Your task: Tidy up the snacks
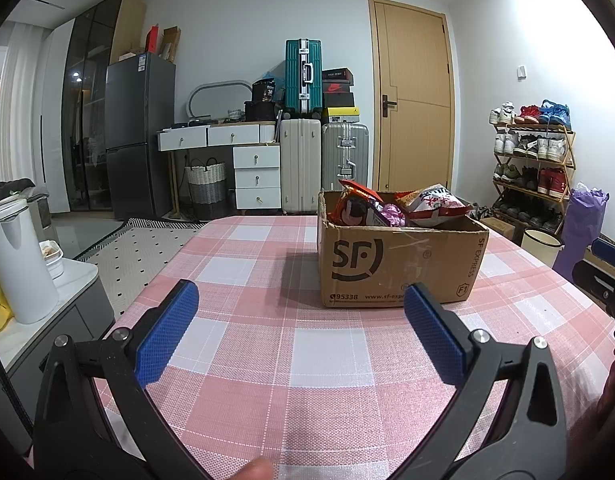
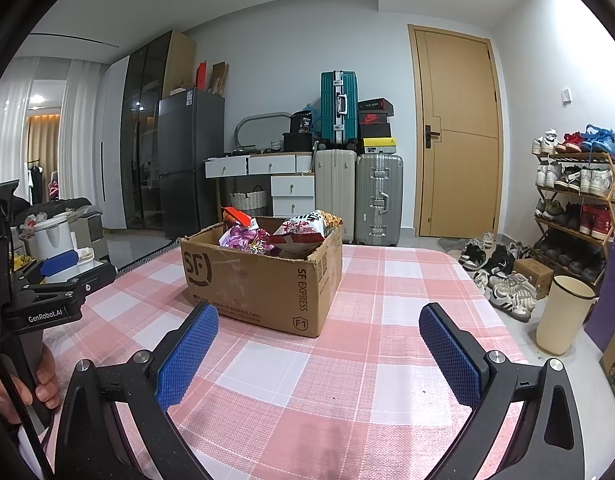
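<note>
Pink-and-white checked tablecloth (image 1: 327, 344) runs ahead of both tongs, and I count one cardboard box (image 1: 395, 260) on it, ahead and slightly right of my left gripper (image 1: 301, 334), ahead and left of my right gripper (image 2: 318, 354), well apart from both. Both tongs are spread wide and hold nothing. Inside the box I can separate about three snack bags (image 2: 279, 232), though more may be hidden, so I judge I should reach down over the rim and pinch the topmost bag by its upper edge.
</note>
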`<move>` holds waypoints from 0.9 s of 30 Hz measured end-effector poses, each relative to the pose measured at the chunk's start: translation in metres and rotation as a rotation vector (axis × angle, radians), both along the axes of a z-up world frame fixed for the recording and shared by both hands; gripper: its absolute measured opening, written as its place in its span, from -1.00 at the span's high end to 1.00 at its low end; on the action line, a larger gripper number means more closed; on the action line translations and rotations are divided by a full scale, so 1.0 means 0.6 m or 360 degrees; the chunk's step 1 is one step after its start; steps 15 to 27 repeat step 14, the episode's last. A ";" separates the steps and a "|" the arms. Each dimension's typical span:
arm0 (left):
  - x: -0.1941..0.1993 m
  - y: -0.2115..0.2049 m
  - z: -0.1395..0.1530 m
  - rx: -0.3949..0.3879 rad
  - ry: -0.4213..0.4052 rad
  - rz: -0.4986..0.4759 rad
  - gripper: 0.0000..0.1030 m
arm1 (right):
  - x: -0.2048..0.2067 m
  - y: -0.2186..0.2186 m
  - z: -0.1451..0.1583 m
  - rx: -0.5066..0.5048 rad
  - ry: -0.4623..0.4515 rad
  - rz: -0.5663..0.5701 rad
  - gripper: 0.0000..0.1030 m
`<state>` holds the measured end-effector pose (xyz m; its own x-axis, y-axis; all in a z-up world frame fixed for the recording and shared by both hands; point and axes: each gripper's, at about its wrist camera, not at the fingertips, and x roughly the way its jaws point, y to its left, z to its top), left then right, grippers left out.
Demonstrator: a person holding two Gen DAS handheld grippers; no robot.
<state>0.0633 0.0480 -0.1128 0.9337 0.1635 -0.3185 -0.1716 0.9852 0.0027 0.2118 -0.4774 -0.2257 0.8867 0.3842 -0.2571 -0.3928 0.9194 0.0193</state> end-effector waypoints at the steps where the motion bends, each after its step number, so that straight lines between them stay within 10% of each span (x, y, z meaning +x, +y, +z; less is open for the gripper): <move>1: 0.000 0.000 0.000 0.0000 -0.0001 0.0000 -0.99 | 0.001 0.000 -0.001 0.0000 0.0001 0.0000 -0.99; 27: 0.000 0.001 -0.002 -0.0001 -0.0001 -0.0012 -0.99 | 0.000 0.005 -0.009 -0.0004 0.0001 0.0025 -0.99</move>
